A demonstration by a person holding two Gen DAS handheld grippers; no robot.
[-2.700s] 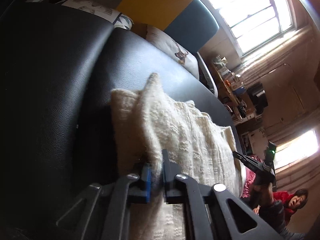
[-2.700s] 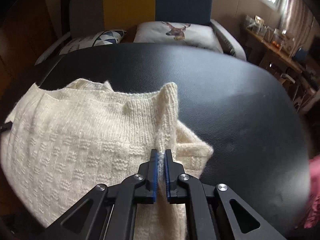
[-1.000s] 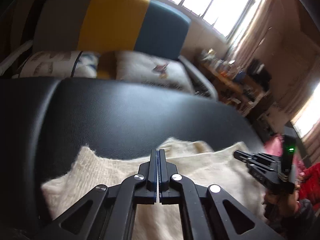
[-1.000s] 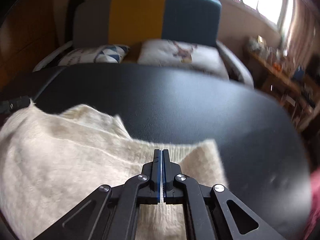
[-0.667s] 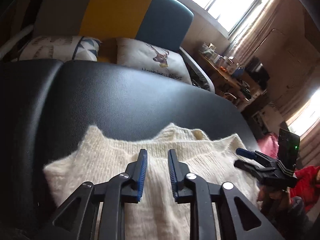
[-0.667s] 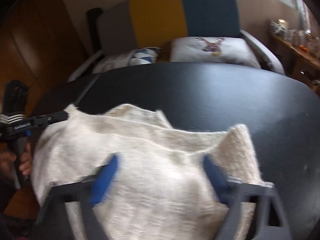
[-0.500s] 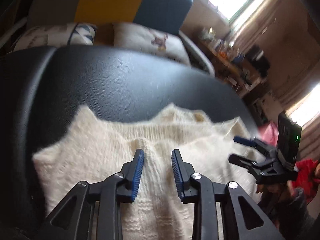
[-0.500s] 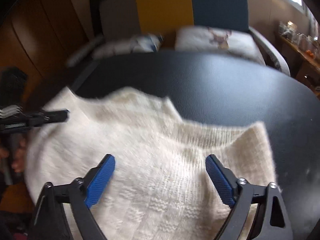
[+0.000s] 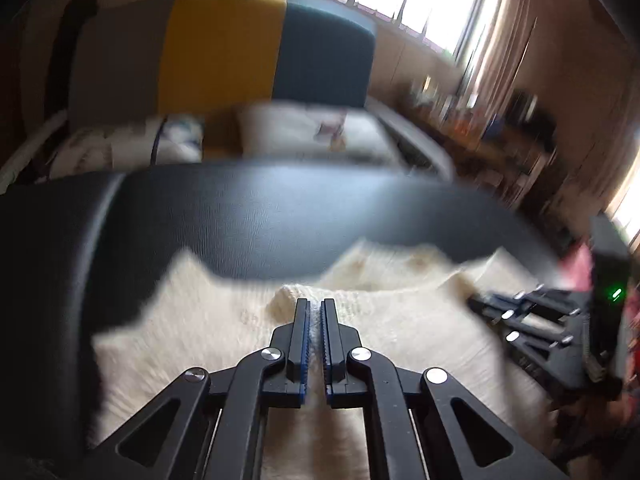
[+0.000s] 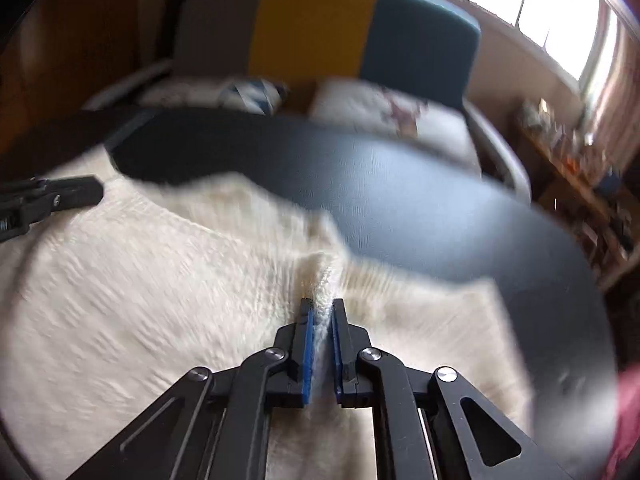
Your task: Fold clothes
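Motion-blurred sofa [image 9: 224, 56] and shelf clutter [image 10: 576, 148]

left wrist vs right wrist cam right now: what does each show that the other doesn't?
Left wrist only: the left gripper nipping a ridge of the cream sweater, and the green LED on the other tool. Right wrist only: the right gripper pinching a raised fold of sweater. Both: the sweater on the black table and the sofa behind.
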